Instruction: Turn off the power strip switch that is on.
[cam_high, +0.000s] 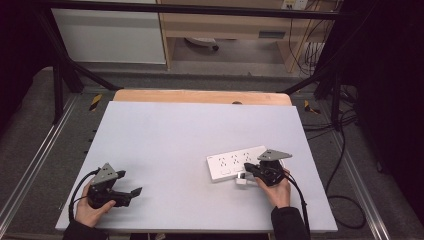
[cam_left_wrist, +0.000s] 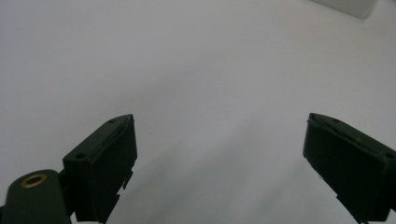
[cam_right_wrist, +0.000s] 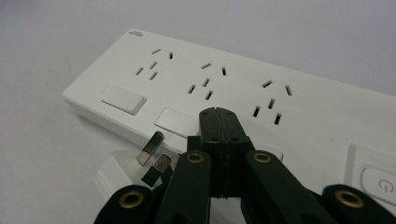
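- The right claw (cam_right_wrist: 218, 122) has its two black jaws pressed together with nothing between them.
- Its tip sits over the front edge of a white power strip (cam_right_wrist: 233, 88), right by the flat switches.
- A small white plug (cam_right_wrist: 122, 171) lies on the worktop (cam_high: 165, 135) just beside the right claw, close to the strip (its metal prongs point up).
- The left claw (cam_left_wrist: 219, 154) has its jaws wide apart and holds nothing.
- It sits low over the bare worktop, well apart from the strip and the plug.
- A hand (cam_high: 90, 210) holds the left claw.
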